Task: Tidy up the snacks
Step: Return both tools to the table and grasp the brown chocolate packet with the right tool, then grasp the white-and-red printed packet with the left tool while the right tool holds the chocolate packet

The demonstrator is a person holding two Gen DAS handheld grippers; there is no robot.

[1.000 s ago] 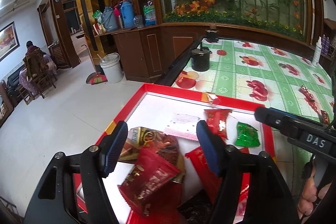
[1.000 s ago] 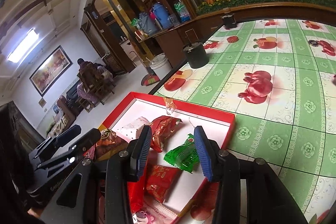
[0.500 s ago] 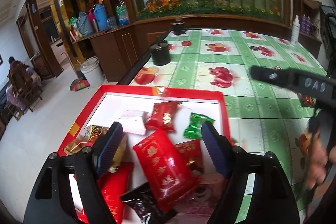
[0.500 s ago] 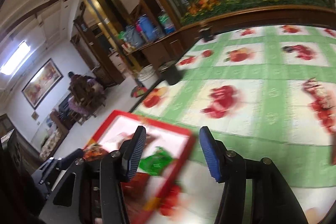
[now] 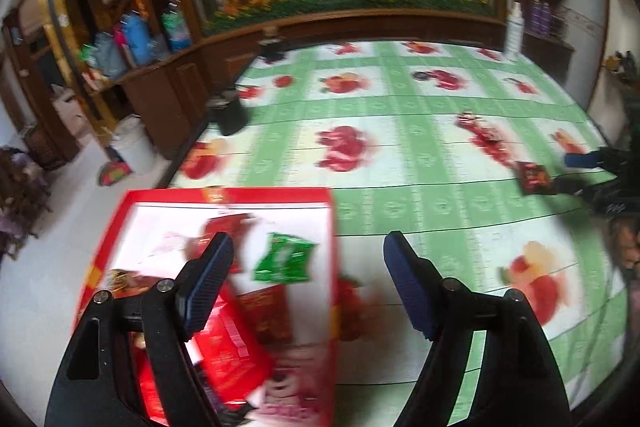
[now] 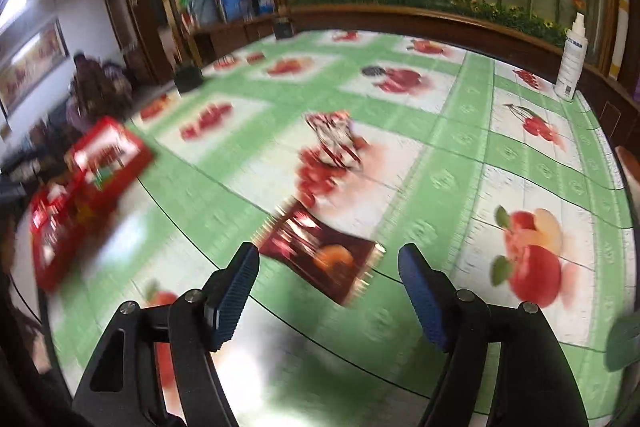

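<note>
Both grippers, left (image 5: pixel 308 275) and right (image 6: pixel 326 291), have their jaws spread, holding nothing. A dark red snack packet (image 6: pixel 322 259) lies on the tabletop (image 6: pixel 460 131) just ahead of the right gripper; the red tray (image 5: pixel 331 291) of snacks sits at the tabletop's left edge.

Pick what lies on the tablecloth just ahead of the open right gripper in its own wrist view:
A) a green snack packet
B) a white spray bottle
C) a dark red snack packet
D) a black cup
C: the dark red snack packet lies flat on the tablecloth just beyond the right gripper, whose jaws stand wide apart and hold nothing.
</note>
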